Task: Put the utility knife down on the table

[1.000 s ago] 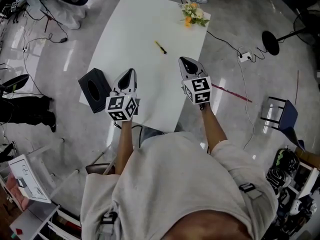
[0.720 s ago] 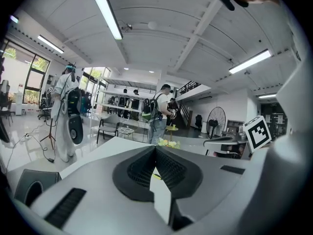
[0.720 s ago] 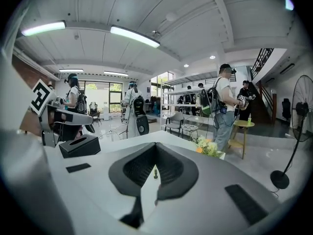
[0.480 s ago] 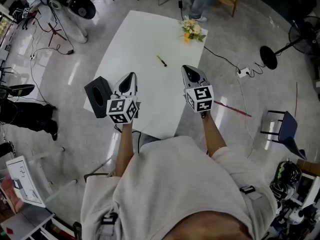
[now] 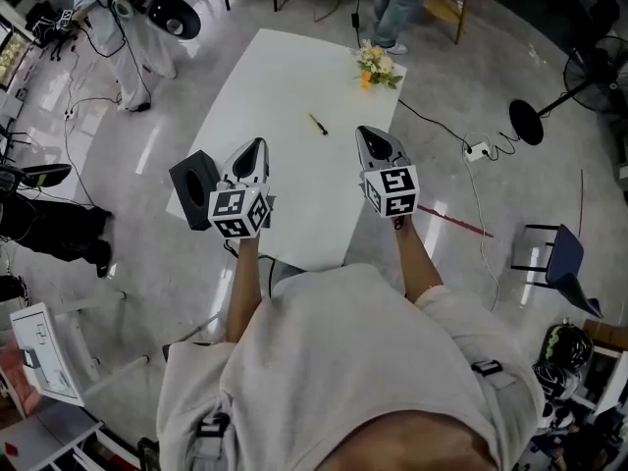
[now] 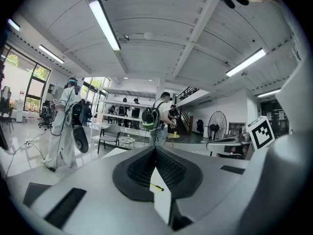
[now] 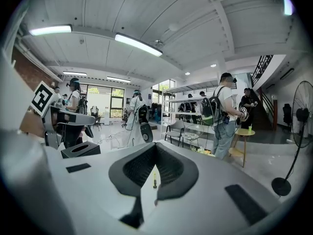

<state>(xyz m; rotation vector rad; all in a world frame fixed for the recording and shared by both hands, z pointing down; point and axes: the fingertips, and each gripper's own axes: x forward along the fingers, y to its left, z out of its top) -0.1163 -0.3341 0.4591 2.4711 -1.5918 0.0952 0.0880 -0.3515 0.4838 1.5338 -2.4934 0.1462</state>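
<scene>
A yellow utility knife [image 5: 317, 124] lies flat on the white table [image 5: 285, 77], towards its far half, with nothing touching it. My left gripper [image 5: 256, 145] and right gripper [image 5: 366, 131] hover over the table's near end, well short of the knife, one to each side of it. Both are shut with nothing between the jaws. In the left gripper view the knife [image 6: 156, 187] shows small beyond the closed left gripper [image 6: 155, 148]. In the right gripper view the knife [image 7: 154, 180] lies straight ahead of the right gripper [image 7: 156, 145].
A black tissue box [image 5: 193, 188] sits at the table's near left corner. A small bunch of flowers [image 5: 376, 66] stands at the far right corner. People stand beyond the table, and cables [image 5: 471, 155], a fan stand [image 5: 527, 121] and a blue chair [image 5: 559, 253] are on the floor to the right.
The head view has shifted a little, so the table sits slightly lower in frame. Both grippers stay shut in about the same place, and the knife has not moved.
</scene>
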